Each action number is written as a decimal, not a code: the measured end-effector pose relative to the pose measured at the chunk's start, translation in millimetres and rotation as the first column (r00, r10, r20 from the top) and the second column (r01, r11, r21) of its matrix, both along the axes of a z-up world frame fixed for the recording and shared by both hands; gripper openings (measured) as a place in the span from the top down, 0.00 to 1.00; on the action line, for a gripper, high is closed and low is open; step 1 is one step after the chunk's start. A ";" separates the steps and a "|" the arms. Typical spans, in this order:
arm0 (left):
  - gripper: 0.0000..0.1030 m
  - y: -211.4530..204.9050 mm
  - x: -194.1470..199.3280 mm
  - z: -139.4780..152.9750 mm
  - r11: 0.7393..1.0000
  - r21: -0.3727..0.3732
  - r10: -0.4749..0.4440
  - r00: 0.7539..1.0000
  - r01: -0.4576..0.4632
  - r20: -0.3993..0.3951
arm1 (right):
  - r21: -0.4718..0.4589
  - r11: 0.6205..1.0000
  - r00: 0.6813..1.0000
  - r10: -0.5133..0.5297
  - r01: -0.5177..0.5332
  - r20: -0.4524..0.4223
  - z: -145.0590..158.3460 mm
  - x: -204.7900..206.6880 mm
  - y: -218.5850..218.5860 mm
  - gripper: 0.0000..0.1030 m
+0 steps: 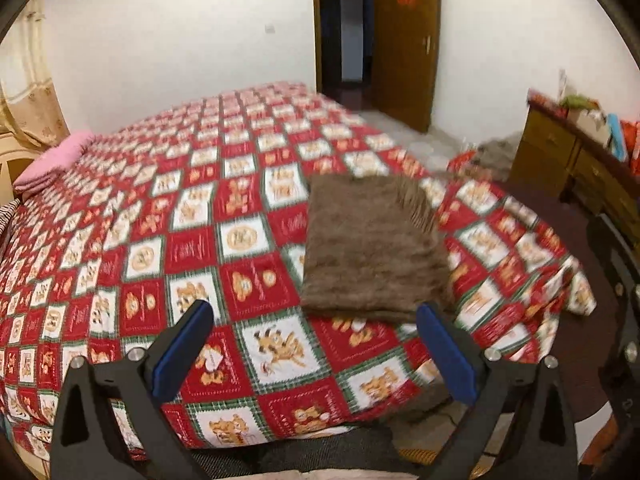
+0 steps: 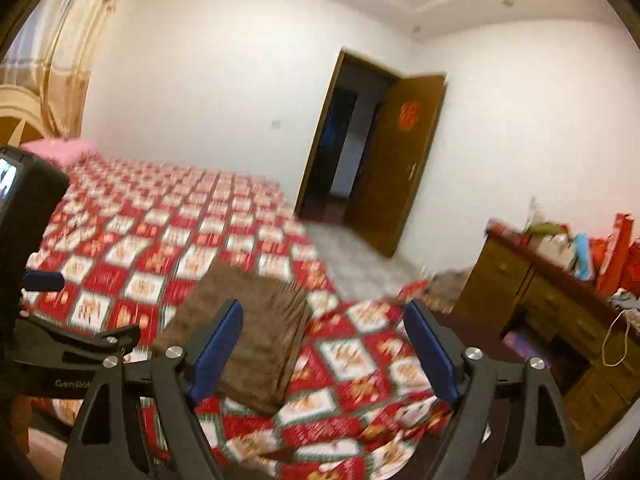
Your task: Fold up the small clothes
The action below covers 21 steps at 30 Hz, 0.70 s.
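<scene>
A brown knitted garment lies folded in a flat rectangle on the red and white patterned bedspread, near the bed's front right corner. My left gripper is open and empty, raised just in front of the garment's near edge. In the right wrist view the garment lies left of centre. My right gripper is open and empty, held above the bedspread beside the garment's right edge. The left gripper's body shows at the left edge of that view.
A pink pillow lies at the bed's head. A wooden dresser with clutter on top stands to the right. An open wooden door is behind the bed. A brown heap lies on the floor beyond the bed corner.
</scene>
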<state>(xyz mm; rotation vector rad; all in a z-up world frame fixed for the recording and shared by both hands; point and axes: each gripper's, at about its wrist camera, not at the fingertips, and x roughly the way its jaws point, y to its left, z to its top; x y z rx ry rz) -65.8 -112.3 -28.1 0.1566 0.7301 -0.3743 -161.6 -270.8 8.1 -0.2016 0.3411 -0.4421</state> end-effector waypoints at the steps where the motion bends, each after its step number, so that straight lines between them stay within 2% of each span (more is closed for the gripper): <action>1: 0.00 0.5 -5.4 7.9 1.000 -0.008 0.005 0.999 -0.005 0.038 | 0.007 1.000 1.000 0.003 -0.003 0.018 4.7 -2.9 0.5 0.19; 4: 0.00 1.5 -18.2 28.1 1.000 -0.022 0.024 0.988 -0.021 0.151 | 0.069 0.997 0.996 0.012 -0.018 0.083 17.8 -12.9 -4.8 0.18; 7: 0.00 3.3 -30.1 48.1 0.998 -0.051 0.040 0.962 -0.027 0.271 | 0.117 0.993 0.990 -0.004 -0.013 0.142 26.8 -22.0 -11.4 0.18; 10: 0.00 3.4 -34.5 60.0 0.995 -0.096 0.047 0.943 -0.016 0.331 | 0.143 0.990 0.979 -0.028 -0.001 0.201 32.8 -31.5 -15.6 0.18; 14: 0.00 -0.5 -37.4 66.0 0.993 -0.117 0.029 0.937 0.013 0.348 | 0.160 0.987 0.972 -0.047 0.010 0.230 35.9 -36.0 -20.6 0.17; 21: 0.00 4.0 -38.9 65.5 0.990 -0.143 0.057 0.933 -0.006 0.355 | 0.171 0.985 0.971 -0.024 -0.018 0.239 32.5 -37.6 -20.9 0.17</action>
